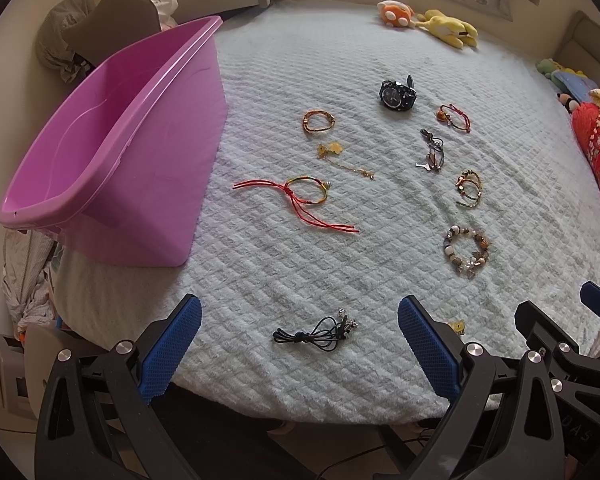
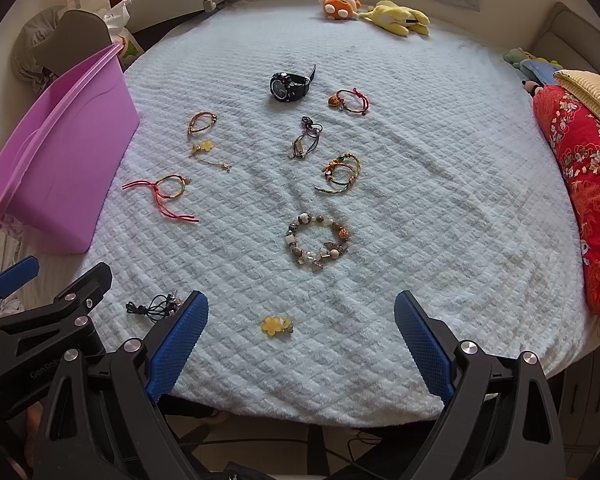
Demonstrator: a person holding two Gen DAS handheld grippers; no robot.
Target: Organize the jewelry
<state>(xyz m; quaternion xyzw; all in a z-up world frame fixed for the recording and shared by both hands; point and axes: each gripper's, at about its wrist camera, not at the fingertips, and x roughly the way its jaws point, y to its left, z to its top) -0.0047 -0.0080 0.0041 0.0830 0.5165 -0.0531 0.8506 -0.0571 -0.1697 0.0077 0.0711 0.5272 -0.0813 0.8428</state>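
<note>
Jewelry is spread singly beside the purple tub [image 1: 112, 152], presumably for sorting; the left gripper [image 1: 300, 344], fingers wide, frames the black cord [image 1: 314, 330], while the right gripper [image 2: 300, 344], equally wide, holds nothing.

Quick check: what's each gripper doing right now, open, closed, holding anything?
Left gripper: open, holding nothing, above the black cord.
Right gripper: open, holding nothing, above the yellow flower charm.

Left gripper [image 1: 300, 344]: black plastic frame with triangular cut-outs, blue cross-hatched finger pads [image 1: 172, 344], round silver screws | Right gripper [image 2: 300, 340]: same black frame, blue textured pads [image 2: 424, 344], silver screws | White lettering partly readable on the left gripper's black body, seen from the right wrist.
</note>
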